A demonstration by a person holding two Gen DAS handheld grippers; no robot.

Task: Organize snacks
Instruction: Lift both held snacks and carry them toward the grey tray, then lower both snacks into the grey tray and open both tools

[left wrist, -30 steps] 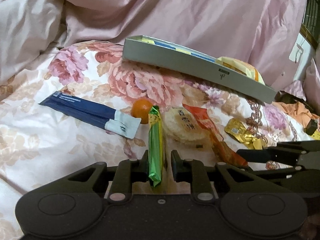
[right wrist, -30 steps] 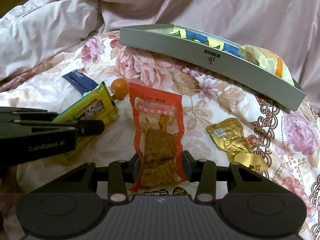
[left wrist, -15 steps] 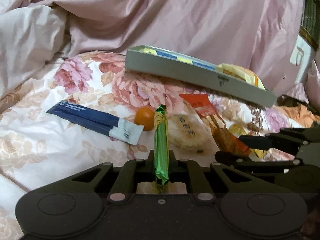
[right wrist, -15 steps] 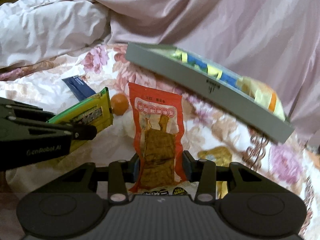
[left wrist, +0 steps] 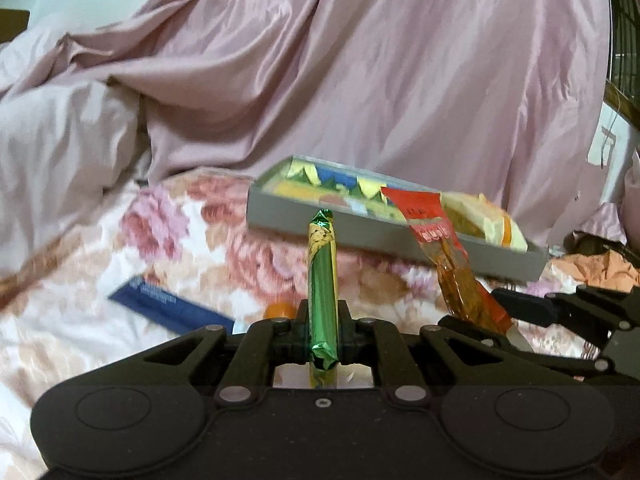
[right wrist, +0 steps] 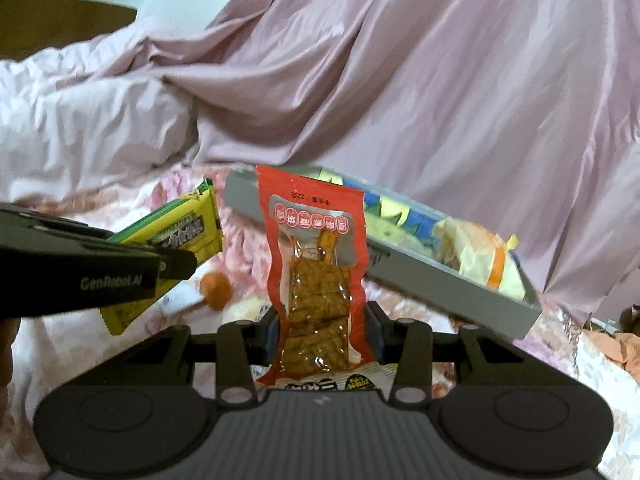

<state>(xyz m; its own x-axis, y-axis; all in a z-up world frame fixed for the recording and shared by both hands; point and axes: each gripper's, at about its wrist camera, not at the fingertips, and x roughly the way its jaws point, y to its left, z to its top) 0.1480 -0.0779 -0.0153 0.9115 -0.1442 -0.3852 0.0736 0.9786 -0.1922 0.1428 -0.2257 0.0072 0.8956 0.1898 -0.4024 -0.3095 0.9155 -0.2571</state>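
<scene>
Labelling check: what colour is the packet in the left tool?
Green and yellow packet, clearest in the right wrist view.

A bedroom at home — floral bedsheet (left wrist: 100, 312), rumpled pink quilt (right wrist: 460, 92).

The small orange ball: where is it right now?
The small orange ball lies on the floral bedspread, low and left of centre in the right wrist view, below the green-and-yellow packet and left of the red snack pouch.
</scene>
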